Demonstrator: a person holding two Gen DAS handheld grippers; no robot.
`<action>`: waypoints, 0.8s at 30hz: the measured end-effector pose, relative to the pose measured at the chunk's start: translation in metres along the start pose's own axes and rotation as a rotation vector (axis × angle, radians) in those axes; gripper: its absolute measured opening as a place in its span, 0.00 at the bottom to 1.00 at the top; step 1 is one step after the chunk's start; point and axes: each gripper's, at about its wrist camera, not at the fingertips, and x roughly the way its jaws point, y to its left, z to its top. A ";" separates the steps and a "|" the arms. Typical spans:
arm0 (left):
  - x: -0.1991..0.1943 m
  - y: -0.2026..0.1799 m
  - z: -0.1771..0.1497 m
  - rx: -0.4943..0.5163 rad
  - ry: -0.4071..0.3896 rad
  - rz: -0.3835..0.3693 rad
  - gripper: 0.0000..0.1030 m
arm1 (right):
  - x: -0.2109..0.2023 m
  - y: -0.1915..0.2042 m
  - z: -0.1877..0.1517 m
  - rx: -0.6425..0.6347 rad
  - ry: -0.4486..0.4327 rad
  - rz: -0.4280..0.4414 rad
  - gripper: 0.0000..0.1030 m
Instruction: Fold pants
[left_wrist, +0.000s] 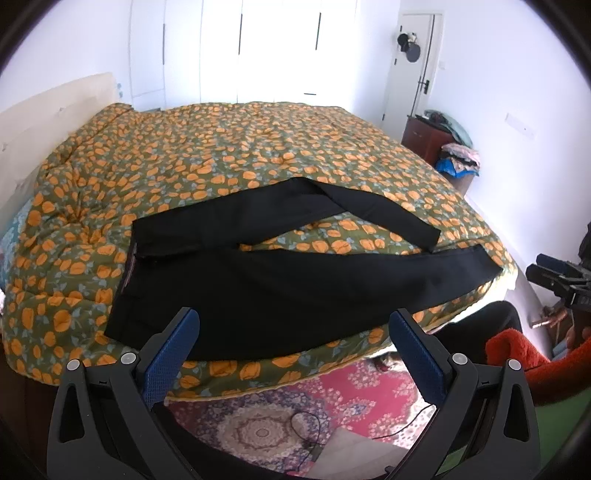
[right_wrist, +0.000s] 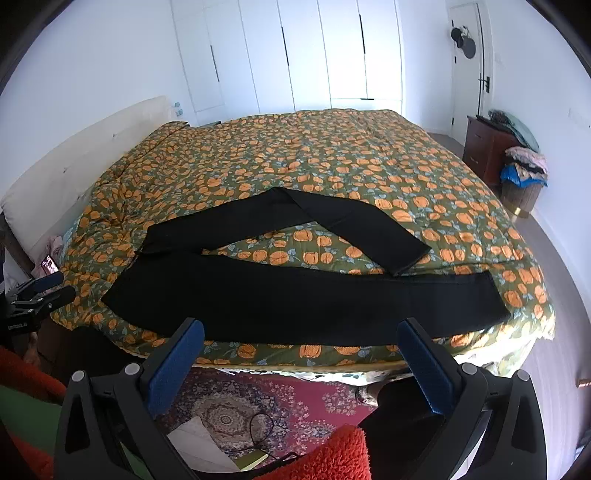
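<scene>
You have not started folding: the pants (left_wrist: 280, 280) lie spread on the bed (left_wrist: 229, 155) just ahead of your left gripper (left_wrist: 295, 334) and right gripper (right_wrist: 301, 341), both released and empty. Next, I think, straighten the bent far leg.

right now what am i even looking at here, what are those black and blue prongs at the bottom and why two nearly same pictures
Those prongs are hand-held grippers: a person holds one in each hand, and each carries a wide-angle camera that looks out along its two fingers. One picture comes from the left gripper, the other from the right gripper. That is why both show the same room from slightly different spots. Both grippers are open and hold nothing. Ahead is a bed with an orange flowered cover. On it lie black pants, the near leg stretched out straight and the far leg bent back on itself. The pants are not yet folded.
</scene>
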 end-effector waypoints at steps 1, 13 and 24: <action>0.000 0.001 0.001 0.003 0.001 -0.003 0.99 | 0.000 0.000 0.000 -0.001 0.003 -0.006 1.00; 0.008 0.001 0.002 0.027 0.032 0.047 0.99 | 0.006 0.011 0.005 -0.076 0.037 -0.152 1.00; 0.010 0.003 -0.001 0.030 0.050 0.063 0.99 | 0.015 0.019 0.010 -0.131 0.066 -0.212 1.00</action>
